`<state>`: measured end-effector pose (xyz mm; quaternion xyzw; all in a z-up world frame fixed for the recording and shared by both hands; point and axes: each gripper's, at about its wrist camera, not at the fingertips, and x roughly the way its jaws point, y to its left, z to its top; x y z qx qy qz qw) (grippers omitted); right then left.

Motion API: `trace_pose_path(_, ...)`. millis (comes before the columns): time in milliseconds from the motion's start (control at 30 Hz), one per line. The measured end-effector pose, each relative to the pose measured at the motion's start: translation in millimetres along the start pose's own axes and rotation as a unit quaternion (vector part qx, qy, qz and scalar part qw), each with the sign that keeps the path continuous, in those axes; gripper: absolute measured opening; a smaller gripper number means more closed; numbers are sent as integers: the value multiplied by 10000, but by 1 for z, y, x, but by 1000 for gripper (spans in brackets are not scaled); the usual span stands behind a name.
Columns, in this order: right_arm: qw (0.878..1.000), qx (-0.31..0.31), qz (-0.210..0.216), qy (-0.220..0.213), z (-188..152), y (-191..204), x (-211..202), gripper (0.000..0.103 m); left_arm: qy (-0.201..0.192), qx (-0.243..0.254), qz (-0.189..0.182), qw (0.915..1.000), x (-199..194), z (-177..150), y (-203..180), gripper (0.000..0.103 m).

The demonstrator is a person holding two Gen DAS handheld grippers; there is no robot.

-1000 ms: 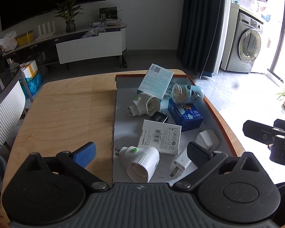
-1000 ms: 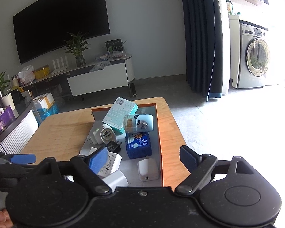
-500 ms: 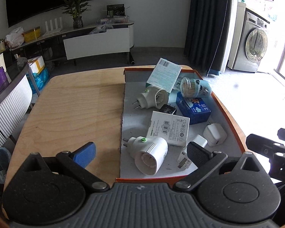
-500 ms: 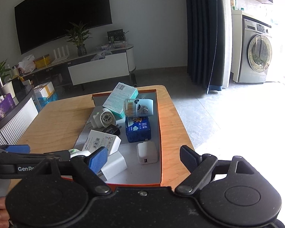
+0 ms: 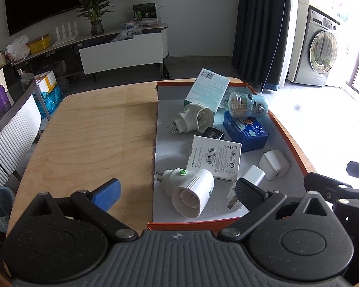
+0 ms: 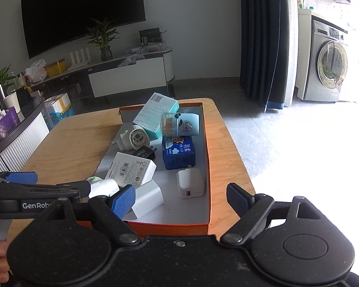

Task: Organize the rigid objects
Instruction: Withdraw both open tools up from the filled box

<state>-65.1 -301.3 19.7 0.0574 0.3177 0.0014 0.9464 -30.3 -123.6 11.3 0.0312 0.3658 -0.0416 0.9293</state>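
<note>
— Where's the stuff sitting?

— All in the orange box (image 5: 296, 143) on the right half of the wooden counter (image 5: 91, 143). Nearest the edge there's a white plug adapter (image 5: 191, 195) with a green button, lying on its side. Just behind it a flat white carton (image 5: 215, 157), and to its right two white chargers, a long one (image 5: 247, 181) and a squarer one (image 5: 274, 165).

— And further back?

— A blue pack (image 5: 246, 131), a small black charger (image 5: 213, 134) beside it, a second plug adapter (image 5: 193, 119), a teal carton (image 5: 207, 91) leaning up, and a toothpick jar (image 5: 247, 106) on its side on top of the pile.

— How close are the grippers?

— The left gripper (image 5: 177, 192) hovers at the near end of the box, spread wide; the nearest adapter lies between its fingers, untouched. One pad is over bare counter, the other in front of the long charger. The right gripper (image 6: 182, 198) is also wide apart and empty, over the box's near right corner, with the squarer charger (image 6: 190, 183) just ahead.
</note>
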Motion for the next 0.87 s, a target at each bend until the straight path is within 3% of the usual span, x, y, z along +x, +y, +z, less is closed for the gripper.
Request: trace_pose_path(867, 10000, -46, 9, 81, -2, 2, 5, 98, 44, 86, -80, 9999, 4, 0, -2, 103)
